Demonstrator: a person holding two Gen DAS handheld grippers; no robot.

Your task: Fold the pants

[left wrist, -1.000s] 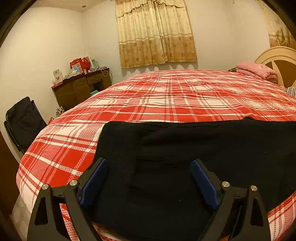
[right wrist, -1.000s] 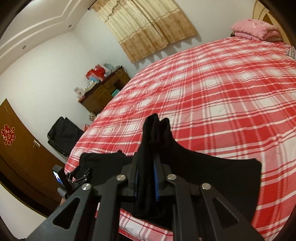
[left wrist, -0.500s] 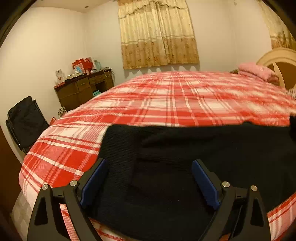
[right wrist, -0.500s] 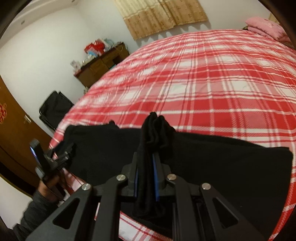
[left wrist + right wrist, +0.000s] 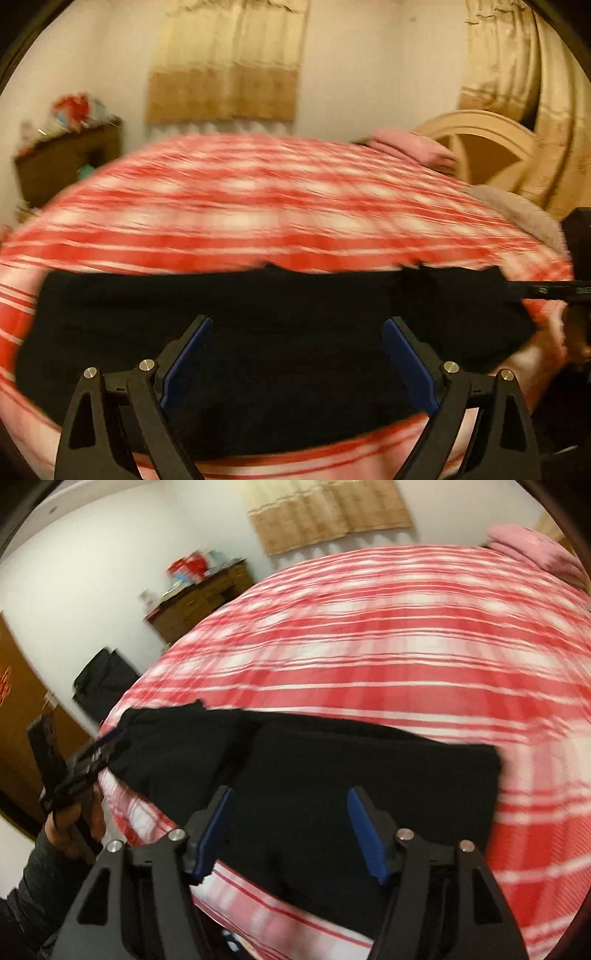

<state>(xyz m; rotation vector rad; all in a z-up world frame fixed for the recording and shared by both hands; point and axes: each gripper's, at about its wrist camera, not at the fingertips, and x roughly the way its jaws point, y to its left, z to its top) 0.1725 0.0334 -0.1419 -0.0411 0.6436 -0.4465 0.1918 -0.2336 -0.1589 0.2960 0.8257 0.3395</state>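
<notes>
One red plaid bed (image 5: 424, 657) spread beyond both claws. One pair of black pants (image 5: 351, 775) lay flat below them, long axis crosswise. Right claw (image 5: 291, 830) was opening, nothing gripped. Left claw (image 5: 295, 360) gaped, released. Only the right view caught the left hand (image 5: 79, 818).

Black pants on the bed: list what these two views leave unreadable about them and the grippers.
- Left wrist view: motion blur smears the pants; folds and layers cannot be made out.
- Left wrist view: the right gripper is cut off by the right edge.
- Right wrist view: the pants' near edge hides behind the opening right gripper, nothing pinched.
- Right wrist view: the left gripper is blurred; its own view shows it open.
</notes>
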